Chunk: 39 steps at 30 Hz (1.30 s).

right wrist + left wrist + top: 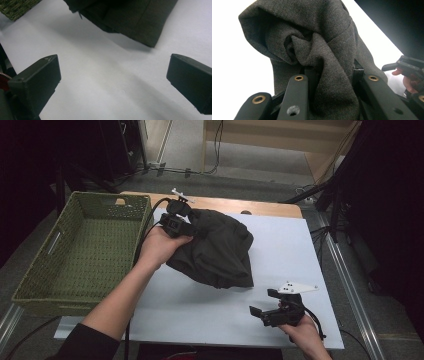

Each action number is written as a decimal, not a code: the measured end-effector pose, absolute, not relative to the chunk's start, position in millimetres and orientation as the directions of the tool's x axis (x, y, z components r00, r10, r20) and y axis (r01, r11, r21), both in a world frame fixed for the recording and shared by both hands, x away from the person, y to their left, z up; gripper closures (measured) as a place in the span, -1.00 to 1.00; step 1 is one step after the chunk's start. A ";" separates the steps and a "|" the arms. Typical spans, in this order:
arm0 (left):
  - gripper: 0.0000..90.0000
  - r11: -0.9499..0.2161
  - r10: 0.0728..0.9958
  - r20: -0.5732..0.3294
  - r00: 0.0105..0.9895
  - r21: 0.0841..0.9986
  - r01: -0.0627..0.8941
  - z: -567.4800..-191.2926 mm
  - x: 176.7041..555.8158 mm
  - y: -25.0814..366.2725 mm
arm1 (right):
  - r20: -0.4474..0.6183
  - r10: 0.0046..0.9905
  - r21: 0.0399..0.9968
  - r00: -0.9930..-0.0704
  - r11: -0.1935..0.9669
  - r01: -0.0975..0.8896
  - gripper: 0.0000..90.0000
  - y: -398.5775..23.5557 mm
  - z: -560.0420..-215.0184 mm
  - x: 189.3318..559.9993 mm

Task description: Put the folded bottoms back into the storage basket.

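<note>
A dark grey-brown garment (220,250) is bunched up over the white sheet, one end raised and the other drooping onto it. My left gripper (189,226) grips the raised end from the left, in a hand. In the left gripper view the cloth (317,37) is pinched in thick folds between the jaws of the left gripper (334,75). My right gripper (262,301) sits low at the front right, jaws wide apart and pointing left. In the right gripper view the right gripper (113,72) has only white sheet between its jaws, and the garment's hem (135,17) lies beyond.
A green woven basket (30,285) stands off the table's left side, nothing visible inside; its corner (15,7) shows at top left. The white sheet (200,305) covers a wooden table. Cables and dark stands lie on the floor behind. The right gripper (404,65) appears far right.
</note>
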<state>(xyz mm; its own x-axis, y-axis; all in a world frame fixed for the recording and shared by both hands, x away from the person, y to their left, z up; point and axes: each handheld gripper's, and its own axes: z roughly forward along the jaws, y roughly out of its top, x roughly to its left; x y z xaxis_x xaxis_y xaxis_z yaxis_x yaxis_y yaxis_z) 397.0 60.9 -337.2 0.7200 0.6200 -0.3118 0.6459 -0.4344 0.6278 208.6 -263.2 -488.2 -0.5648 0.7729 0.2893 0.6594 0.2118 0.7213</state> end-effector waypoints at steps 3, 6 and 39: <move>0.57 -0.430 0.614 -0.310 0.726 0.639 0.637 -328.7 395.7 65.0 | 0.287 0.775 0.723 -0.563 0.210 0.658 -1.00 -263.7 -488.0 208.3; 0.56 -0.438 0.614 -0.301 0.730 0.639 0.632 -319.6 397.0 67.5 | 0.284 0.776 0.726 -0.564 0.210 0.655 -1.00 -263.6 -487.8 208.5; 0.56 -0.417 0.643 -0.299 0.705 0.636 0.650 -245.1 413.1 122.3 | 0.289 0.774 0.723 -0.563 0.209 0.658 -1.00 -262.0 -487.9 208.4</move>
<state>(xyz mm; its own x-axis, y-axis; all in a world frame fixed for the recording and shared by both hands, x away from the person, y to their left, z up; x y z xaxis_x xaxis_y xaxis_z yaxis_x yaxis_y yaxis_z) 413.1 122.3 -245.1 0.7051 0.6428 -0.2994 0.6498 -0.4165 0.6358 208.4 -262.0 -487.9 -0.5632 0.7740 0.2892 0.6583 0.2087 0.7232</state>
